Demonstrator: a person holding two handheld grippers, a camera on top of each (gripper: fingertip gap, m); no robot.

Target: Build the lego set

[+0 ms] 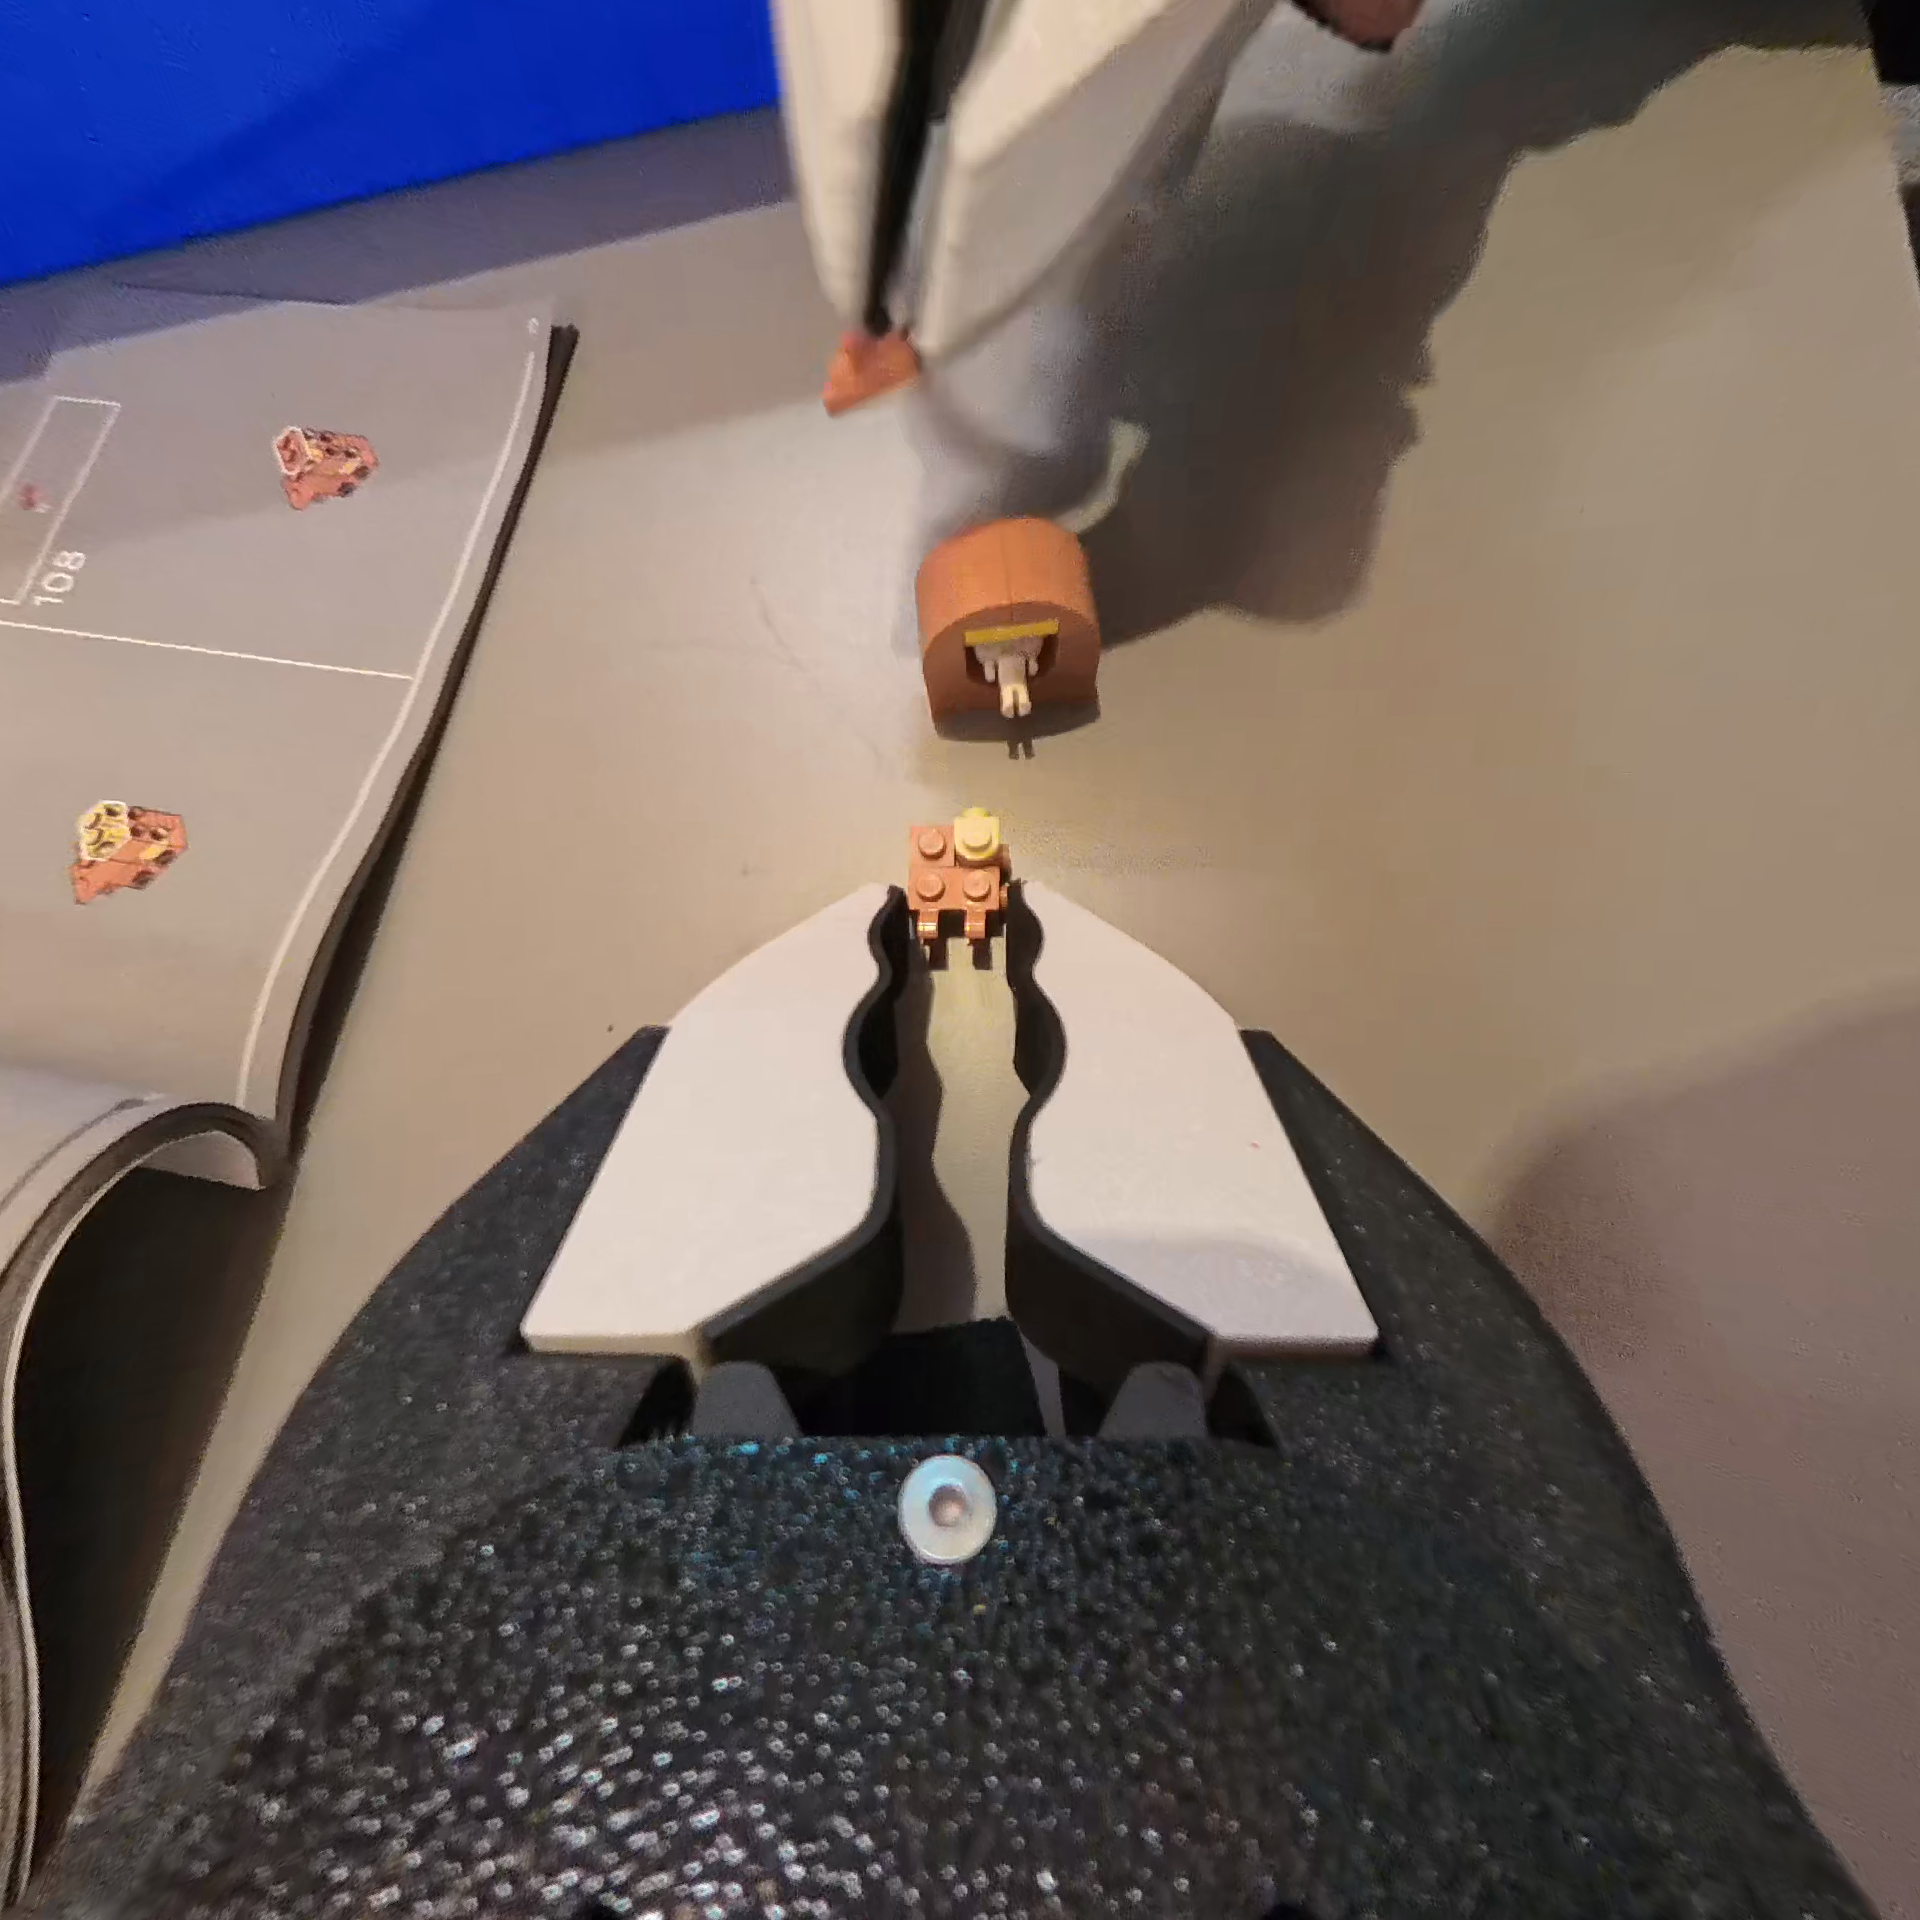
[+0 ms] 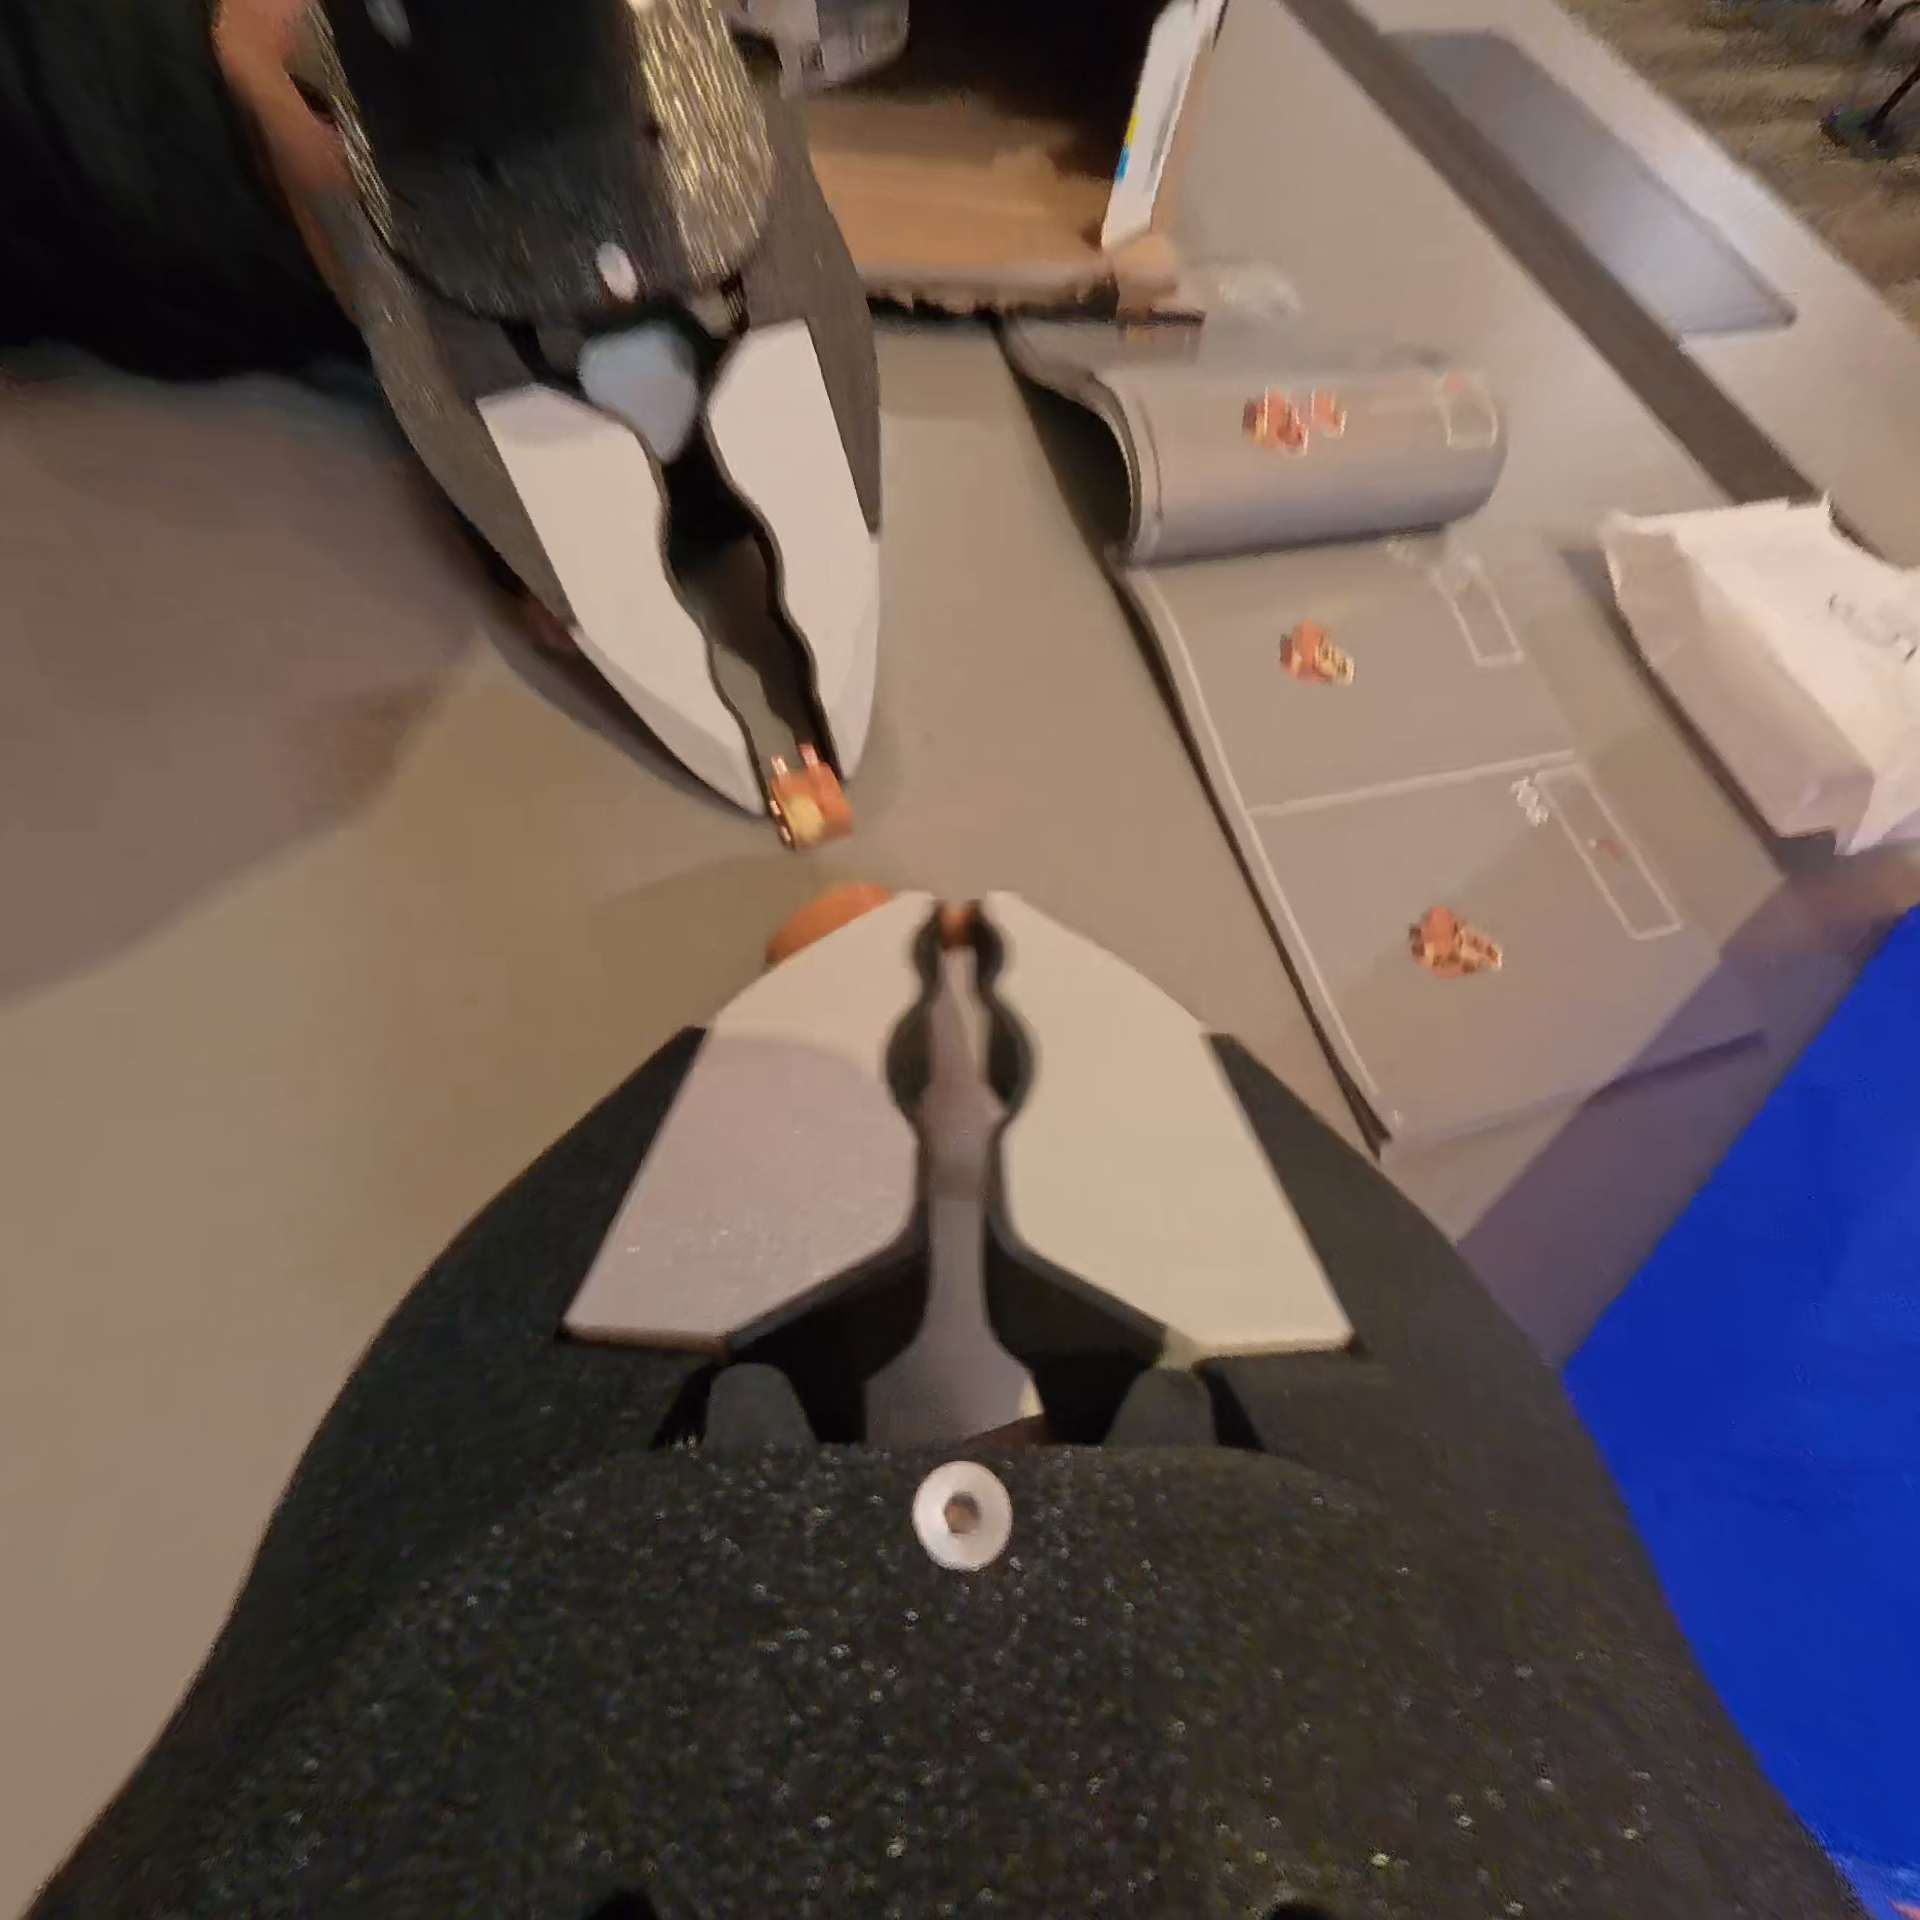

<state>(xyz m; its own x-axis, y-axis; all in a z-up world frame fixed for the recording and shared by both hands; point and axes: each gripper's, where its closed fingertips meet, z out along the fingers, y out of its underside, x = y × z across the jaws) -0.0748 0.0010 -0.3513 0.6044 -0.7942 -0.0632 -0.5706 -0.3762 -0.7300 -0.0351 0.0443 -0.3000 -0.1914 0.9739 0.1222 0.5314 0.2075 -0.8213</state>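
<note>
My left gripper [image 1: 958, 902] is shut on a small brown studded brick piece [image 1: 954, 883] with a pale yellow round stud on top, held just above the grey table [image 1: 1455, 831]. The right wrist view shows the same gripper [image 2: 805, 779] with that piece [image 2: 808, 802] at its tips. My right gripper [image 2: 958, 920] is shut on a tiny brown brick [image 2: 957, 925]. In the left wrist view it hangs at the top [image 1: 881, 332] with the brown brick [image 1: 871, 371] in its tips. A rounded brown brick assembly [image 1: 1008, 634] with a white pin lies on the table between the two grippers, and it is partly hidden behind my right finger [image 2: 831, 914].
An open grey instruction booklet [image 1: 260, 675] lies to the left, and it shows to the right in the right wrist view [image 2: 1455, 831]. A white paper bag [image 2: 1766, 665] and a cardboard box [image 2: 966, 208] sit farther off. A blue surface [image 2: 1766, 1403] borders the table.
</note>
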